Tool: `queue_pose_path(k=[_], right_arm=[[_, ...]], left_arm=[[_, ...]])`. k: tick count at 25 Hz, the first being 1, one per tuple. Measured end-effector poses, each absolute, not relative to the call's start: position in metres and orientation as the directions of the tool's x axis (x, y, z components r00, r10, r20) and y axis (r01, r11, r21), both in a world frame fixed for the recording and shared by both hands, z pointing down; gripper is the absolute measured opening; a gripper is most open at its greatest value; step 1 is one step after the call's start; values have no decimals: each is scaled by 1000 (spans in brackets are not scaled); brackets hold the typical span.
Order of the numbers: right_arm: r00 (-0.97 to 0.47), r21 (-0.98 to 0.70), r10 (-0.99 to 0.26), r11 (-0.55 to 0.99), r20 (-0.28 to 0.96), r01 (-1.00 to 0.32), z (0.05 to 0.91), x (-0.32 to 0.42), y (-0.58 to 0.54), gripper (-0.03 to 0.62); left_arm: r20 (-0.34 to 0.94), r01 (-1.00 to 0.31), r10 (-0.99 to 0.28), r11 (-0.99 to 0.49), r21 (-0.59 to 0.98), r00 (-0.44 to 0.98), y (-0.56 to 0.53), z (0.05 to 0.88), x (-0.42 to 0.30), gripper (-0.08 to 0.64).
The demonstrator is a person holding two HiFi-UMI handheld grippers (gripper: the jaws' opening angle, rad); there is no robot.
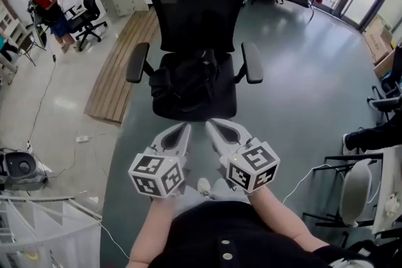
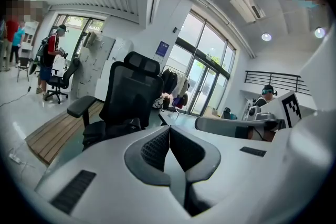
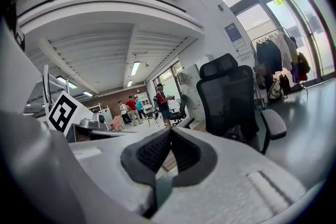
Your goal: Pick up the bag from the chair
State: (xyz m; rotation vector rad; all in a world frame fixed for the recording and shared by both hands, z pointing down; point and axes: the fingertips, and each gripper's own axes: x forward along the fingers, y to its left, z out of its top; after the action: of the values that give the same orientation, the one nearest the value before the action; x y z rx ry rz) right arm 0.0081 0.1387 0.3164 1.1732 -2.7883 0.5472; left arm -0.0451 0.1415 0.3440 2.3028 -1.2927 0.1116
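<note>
Grey ribbed pads point(image 2: 155, 147) met in both views: the left gripper point(image 1: 185, 127) and right gripper point(image 1: 211, 125) were closed on nothing, held side by side on bare forearms point(image 1: 152, 229), tips just short of the chair point(image 1: 198, 3), whose seat carried the black bag point(image 1: 188, 77).

The outline of the black bag point(image 1: 188, 78) is hard to trace against the equally black chair point(image 1: 196, 3), whose base hides under its seat and whose headrest the top edge cuts.
</note>
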Motion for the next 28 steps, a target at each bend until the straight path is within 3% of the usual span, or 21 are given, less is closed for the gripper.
queue_pose_path(k=[13,28], right_arm=[[-682,-324,-685,604,258,-729,344,6,84,-2],[-728,-344,-607,641,319,-686,373,-9,-39,-2]], left_arm=[[352,-804,-737,-437,403,577,97,371,-57,17],[399,-851,-775,-327,410,490,-17,388,-80,18]])
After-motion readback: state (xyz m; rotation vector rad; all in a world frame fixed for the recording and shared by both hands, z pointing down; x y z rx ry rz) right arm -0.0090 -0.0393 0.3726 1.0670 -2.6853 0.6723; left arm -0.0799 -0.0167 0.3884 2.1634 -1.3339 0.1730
